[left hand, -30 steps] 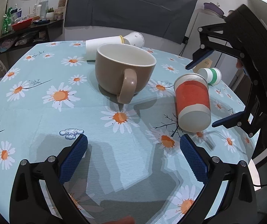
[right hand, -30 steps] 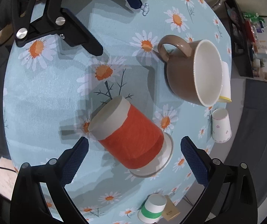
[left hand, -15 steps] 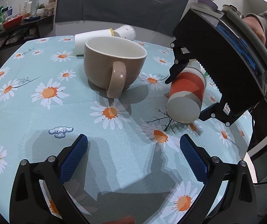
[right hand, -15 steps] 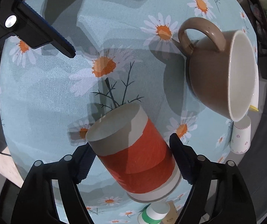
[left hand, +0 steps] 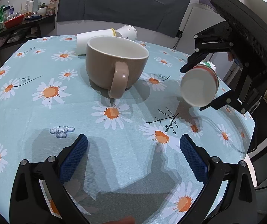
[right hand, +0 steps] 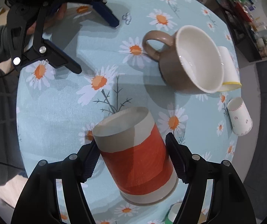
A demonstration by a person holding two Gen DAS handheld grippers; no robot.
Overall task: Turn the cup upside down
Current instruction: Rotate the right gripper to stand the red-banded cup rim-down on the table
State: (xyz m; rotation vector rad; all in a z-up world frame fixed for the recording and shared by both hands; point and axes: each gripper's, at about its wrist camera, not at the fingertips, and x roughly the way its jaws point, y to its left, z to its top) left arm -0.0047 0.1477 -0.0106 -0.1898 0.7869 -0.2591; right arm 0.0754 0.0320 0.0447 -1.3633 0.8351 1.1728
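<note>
Nearest in the left wrist view, the left gripper (left hand: 133, 147) hangs over the daisy tablecloth (left hand: 31, 112) with its blue pads spread wide and nothing between them. From the right wrist view the same tool (right hand: 98, 43) sits at the far left of the table, well apart from the cups.

To the right, the right gripper (right hand: 131, 158) is clamped on the red paper cup (right hand: 137, 160), one pad on each side of its red band. The cup (left hand: 198, 85) is off the cloth, casting a shadow below itself. Its long axis lies closer to level than upright: the flat closed bottom faces the left camera and tilts down toward the table, while the wider rim points away to the far right.

Further back, left of the held cup, a brown mug (left hand: 114, 69) stands upright, handle toward the near side. Just behind it a white cup with a yellow rim (left hand: 94, 41) lies on its side, with a small patterned paper cup (left hand: 127, 31) beyond. A green-striped cup (left hand: 210, 65) peeks out behind the held one
</note>
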